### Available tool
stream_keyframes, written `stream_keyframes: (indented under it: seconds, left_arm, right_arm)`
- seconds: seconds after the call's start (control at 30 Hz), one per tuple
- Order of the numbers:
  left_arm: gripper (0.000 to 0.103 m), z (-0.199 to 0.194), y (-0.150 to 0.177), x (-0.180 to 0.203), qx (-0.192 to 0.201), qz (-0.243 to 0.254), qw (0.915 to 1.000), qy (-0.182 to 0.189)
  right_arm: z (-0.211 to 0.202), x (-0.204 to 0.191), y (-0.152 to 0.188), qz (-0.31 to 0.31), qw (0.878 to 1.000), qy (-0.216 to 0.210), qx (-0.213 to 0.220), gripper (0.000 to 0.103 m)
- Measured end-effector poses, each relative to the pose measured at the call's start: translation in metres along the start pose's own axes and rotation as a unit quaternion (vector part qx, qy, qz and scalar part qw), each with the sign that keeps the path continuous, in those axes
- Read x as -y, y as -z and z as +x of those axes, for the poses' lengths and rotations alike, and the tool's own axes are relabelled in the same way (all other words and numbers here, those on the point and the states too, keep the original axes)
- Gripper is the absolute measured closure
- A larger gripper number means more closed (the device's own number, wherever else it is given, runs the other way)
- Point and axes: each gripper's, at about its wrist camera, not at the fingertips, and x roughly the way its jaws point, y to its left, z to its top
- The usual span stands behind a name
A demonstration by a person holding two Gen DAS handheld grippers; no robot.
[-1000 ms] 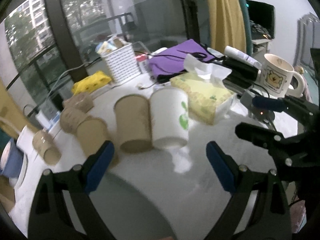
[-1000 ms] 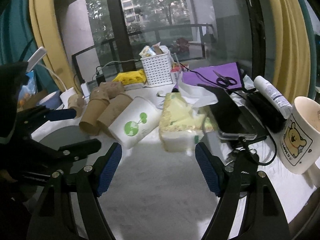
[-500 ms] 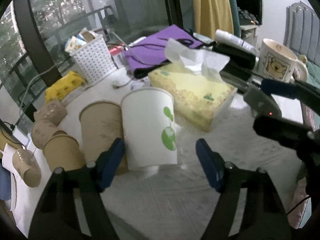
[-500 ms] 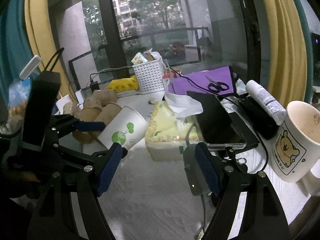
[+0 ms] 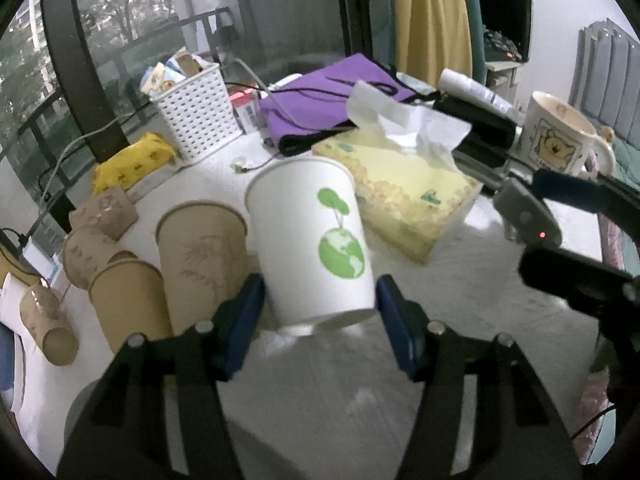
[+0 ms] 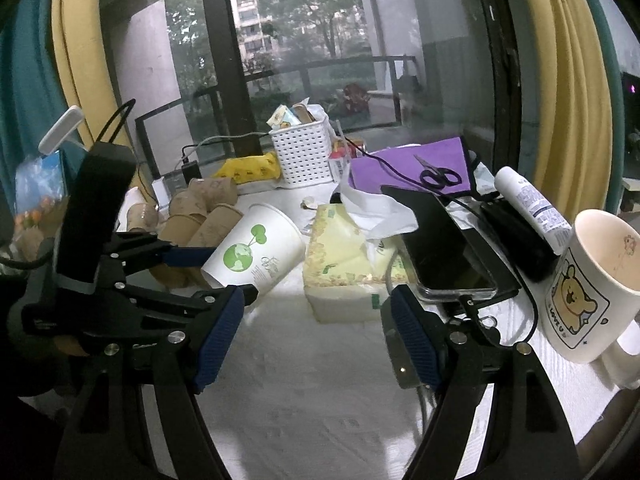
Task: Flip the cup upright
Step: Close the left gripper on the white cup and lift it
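Observation:
A white paper cup with a green globe print lies on its side on the white table, base toward me, mouth toward the tissue box. It also shows in the right wrist view. My left gripper has its blue pads on either side of the cup's base end, close to its walls; firm contact cannot be told. My right gripper is open and empty, above bare table to the right of the cup.
Several brown paper cups lie left of the white cup. A yellow tissue box lies to its right. A bear mug, a phone, a white basket and a purple cloth stand further back.
My left gripper has moved forward to the white cup and narrowed, so its pads now flank the cup's base. The right gripper has stayed open and shifted slightly.

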Motion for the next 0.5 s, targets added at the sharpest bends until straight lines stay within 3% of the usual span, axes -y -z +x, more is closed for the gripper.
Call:
stream_keyframes:
  seconds: [0.5]
  left_arm:
    - [0.044,-0.077,0.037,-0.019,0.055,-0.025,0.9981,0.006]
  right_arm:
    - [-0.019,-0.053,-0.004,-0.022,1.0,-0.006,0.015,0.024]
